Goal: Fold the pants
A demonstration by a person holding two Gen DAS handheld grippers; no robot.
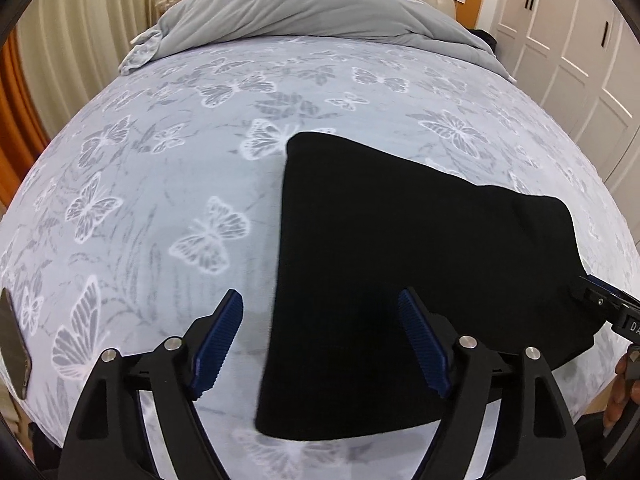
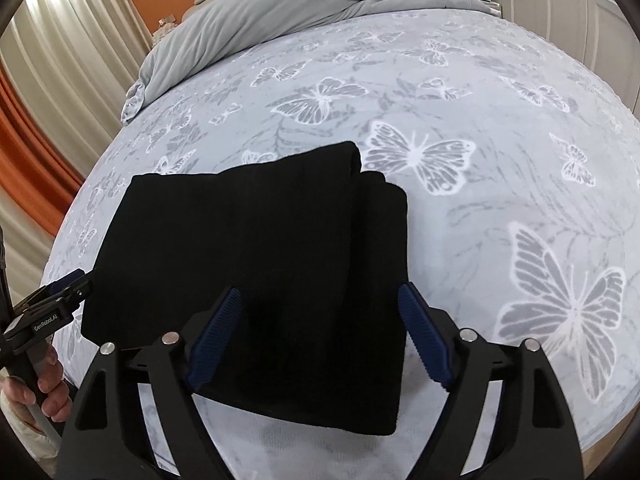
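Both the left claw [image 1: 320, 336] and right claw [image 2: 320, 332] gape empty above the folded pants [image 2: 248, 280]; each should lift straight off, snagging nothing.

One folded pair of black pants [image 1: 404, 272] lies on one bed [image 1: 160, 200] with a butterfly-print cover. One grey duvet [image 1: 304, 4] is bunched at the head. Two grippers appear, the left gripper [image 1: 320, 340] and the right gripper [image 2: 320, 336]. One phone [image 1: 14, 344] lies at the bed's edge.
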